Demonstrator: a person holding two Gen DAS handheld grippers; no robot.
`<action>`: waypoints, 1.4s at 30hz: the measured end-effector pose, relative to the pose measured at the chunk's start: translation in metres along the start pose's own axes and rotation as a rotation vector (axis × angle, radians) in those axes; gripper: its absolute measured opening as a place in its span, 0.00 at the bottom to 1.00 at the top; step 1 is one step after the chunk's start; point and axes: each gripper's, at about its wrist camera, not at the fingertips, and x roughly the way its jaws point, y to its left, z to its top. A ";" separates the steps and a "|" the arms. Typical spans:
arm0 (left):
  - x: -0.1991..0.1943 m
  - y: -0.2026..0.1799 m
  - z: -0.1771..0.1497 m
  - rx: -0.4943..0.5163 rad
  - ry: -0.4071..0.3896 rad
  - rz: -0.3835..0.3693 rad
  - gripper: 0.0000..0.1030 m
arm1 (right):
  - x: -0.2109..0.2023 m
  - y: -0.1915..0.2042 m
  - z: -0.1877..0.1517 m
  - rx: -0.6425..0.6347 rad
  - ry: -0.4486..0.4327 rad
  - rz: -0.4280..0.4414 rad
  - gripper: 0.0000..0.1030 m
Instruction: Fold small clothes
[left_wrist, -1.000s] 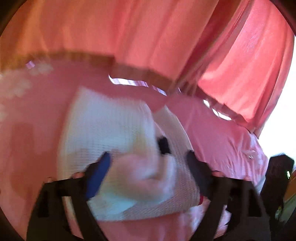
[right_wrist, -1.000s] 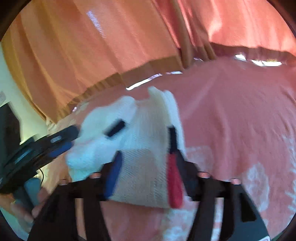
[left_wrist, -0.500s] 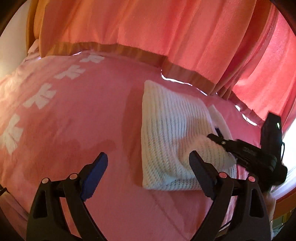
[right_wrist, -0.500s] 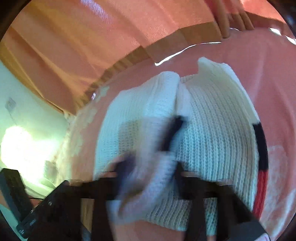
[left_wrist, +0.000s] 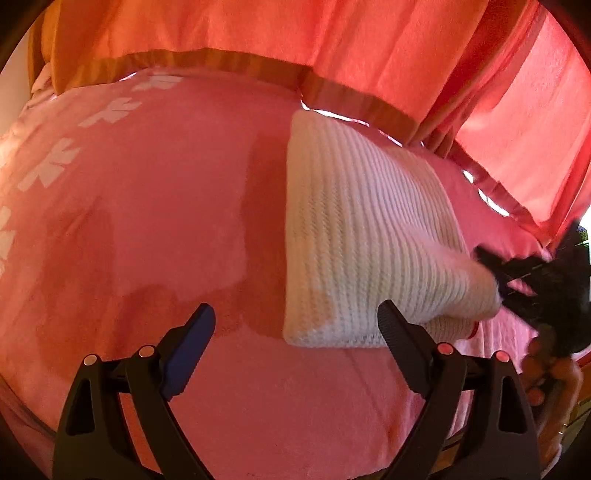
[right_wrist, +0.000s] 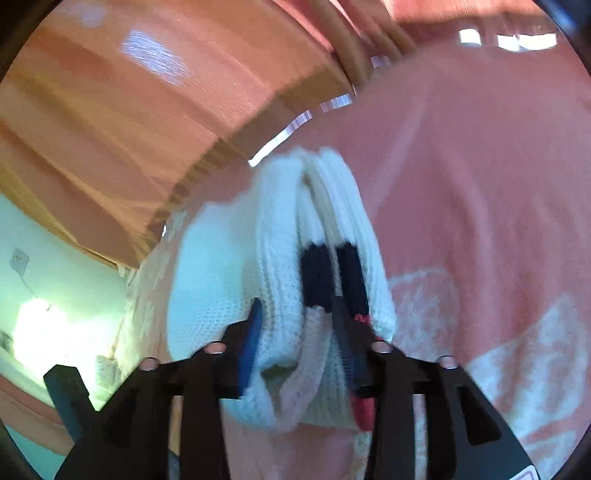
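Note:
A folded white knit sweater (left_wrist: 362, 236) lies on the pink bedspread (left_wrist: 147, 221). My left gripper (left_wrist: 295, 328) is open and empty, just in front of the sweater's near left corner. My right gripper (right_wrist: 295, 332) is shut on the sweater's edge (right_wrist: 291, 295), where a navy and red band shows, and lifts that edge a little. In the left wrist view the right gripper (left_wrist: 517, 273) shows at the sweater's right corner, blurred.
Orange-pink curtains (left_wrist: 332, 44) hang behind the bed, close to the sweater's far edge. The bedspread has white flower prints at the left (left_wrist: 48, 166). A pale wall (right_wrist: 55, 277) shows at the left of the right wrist view.
My left gripper let go of the sweater and pulled back, open. My right gripper closed on the sweater's banded edge and is lifting it; the sweater now lies folded.

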 end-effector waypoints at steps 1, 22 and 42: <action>0.001 -0.002 -0.001 0.007 0.001 0.009 0.85 | -0.004 0.003 -0.002 -0.006 -0.008 0.006 0.56; 0.020 -0.022 -0.012 0.081 0.064 0.085 0.85 | -0.004 0.021 -0.036 -0.140 0.013 -0.179 0.27; 0.022 -0.034 0.001 0.100 0.057 0.088 0.86 | 0.012 0.016 0.017 -0.129 -0.085 -0.195 0.20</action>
